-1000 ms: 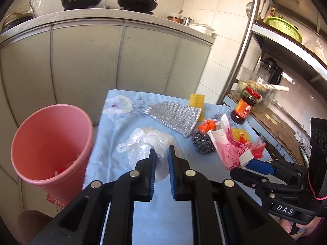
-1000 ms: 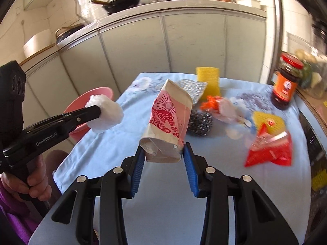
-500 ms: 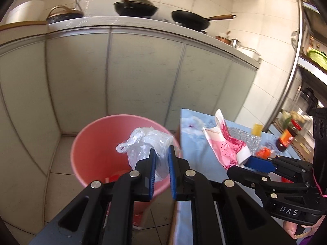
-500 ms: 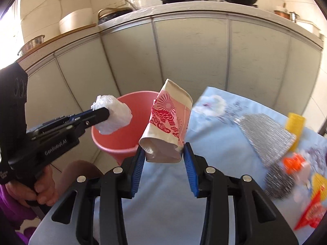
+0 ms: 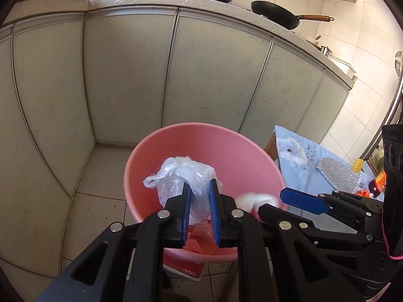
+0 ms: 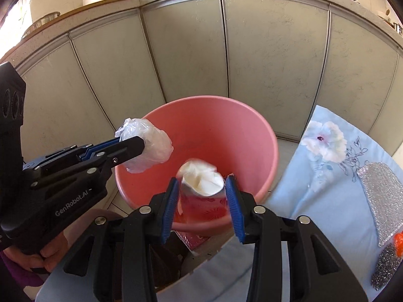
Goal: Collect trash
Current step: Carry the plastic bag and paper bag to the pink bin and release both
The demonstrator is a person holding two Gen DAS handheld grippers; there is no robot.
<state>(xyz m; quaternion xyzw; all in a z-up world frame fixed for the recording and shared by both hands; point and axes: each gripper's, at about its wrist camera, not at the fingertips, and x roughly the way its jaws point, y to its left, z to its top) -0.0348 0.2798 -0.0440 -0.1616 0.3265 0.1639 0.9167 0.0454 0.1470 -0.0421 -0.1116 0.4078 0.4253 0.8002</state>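
Note:
A pink bin (image 5: 234, 151) (image 6: 226, 125) stands on the floor beside the table. My left gripper (image 5: 199, 209) (image 6: 141, 148) holds a crumpled clear plastic bag (image 5: 183, 173) (image 6: 148, 148) over the bin's mouth, jaws shut on it. My right gripper (image 6: 202, 198) (image 5: 284, 196) hangs over the bin with its jaws apart. The pink-and-white paper bag (image 6: 201, 183) (image 5: 254, 198) is blurred between and below the right jaws, dropping into the bin.
Grey cabinet doors (image 5: 126, 75) stand behind the bin under a counter with pans (image 5: 274, 15). The blue floral tablecloth (image 6: 327, 176) is at the right, with a silver foil pouch (image 6: 382, 196), a steel scourer (image 6: 385, 264) and a sauce jar (image 5: 376, 183).
Both grippers swung left from the table to over the bin. The right jaws opened and the paper bag slipped out downward. The left gripper kept its hold on the plastic bag.

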